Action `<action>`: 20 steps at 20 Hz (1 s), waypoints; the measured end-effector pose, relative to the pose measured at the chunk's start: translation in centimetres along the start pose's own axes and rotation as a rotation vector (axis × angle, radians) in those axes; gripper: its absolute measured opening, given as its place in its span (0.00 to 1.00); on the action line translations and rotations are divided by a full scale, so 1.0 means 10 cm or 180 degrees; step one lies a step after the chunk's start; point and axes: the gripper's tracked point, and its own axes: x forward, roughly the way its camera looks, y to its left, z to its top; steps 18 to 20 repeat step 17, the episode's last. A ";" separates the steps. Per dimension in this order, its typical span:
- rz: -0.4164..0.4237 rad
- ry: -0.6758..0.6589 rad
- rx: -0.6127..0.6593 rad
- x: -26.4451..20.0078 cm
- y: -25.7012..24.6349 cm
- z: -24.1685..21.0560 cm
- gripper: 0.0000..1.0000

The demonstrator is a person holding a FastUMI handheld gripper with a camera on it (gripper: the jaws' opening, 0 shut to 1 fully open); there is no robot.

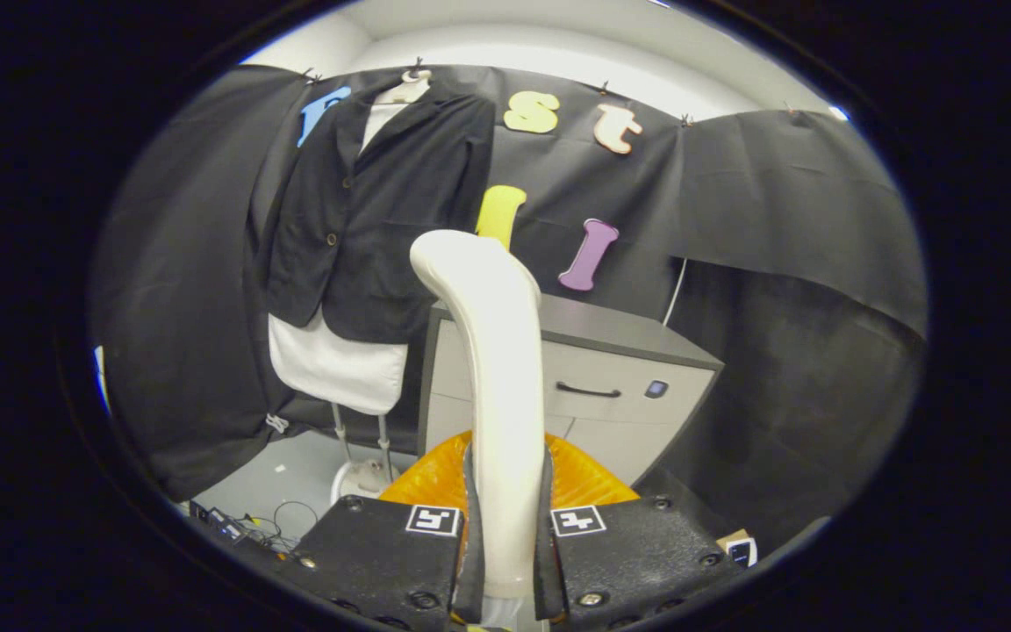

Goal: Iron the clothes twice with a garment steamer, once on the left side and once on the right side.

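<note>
The gripper (505, 535) has both fingers closed tight on the cream garment steamer (492, 369), held upright and well short of the dark jacket (374, 219) hanging beyond; bring the head flat against one front panel, then stroke slowly downward.

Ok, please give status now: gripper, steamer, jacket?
Gripper shut on steamer. Steamer upright between fingers, short of jacket. Jacket hangs beyond, beside cabinet. Nothing between them.
</note>
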 end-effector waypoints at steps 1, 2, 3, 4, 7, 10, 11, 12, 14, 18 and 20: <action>0.0013 -0.0006 0.0027 -0.10 -0.11 -0.02 0.25; 0.0036 -0.0015 0.0048 -0.19 -0.20 -0.04 0.25; 0.0069 -0.0016 0.0062 -0.27 -0.27 -0.06 0.25; 0.0110 -0.0022 0.0078 -0.36 -0.33 -0.07 0.25; 0.0214 -0.0015 0.0064 -0.54 -0.46 -0.14 0.25; 0.0307 0.0016 0.0100 -0.68 -0.55 -0.25 0.25; 0.0331 0.0057 0.0113 -0.70 -0.58 -0.33 0.25; 0.0353 0.0104 0.0139 -0.73 -0.61 -0.39 0.25; 0.0342 0.0164 0.0187 -0.74 -0.68 -0.48 0.25; 0.0255 0.0189 0.0246 -0.73 -0.81 -0.51 0.25; 0.0255 0.0189 0.0246 -0.73 -0.81 -0.51 0.25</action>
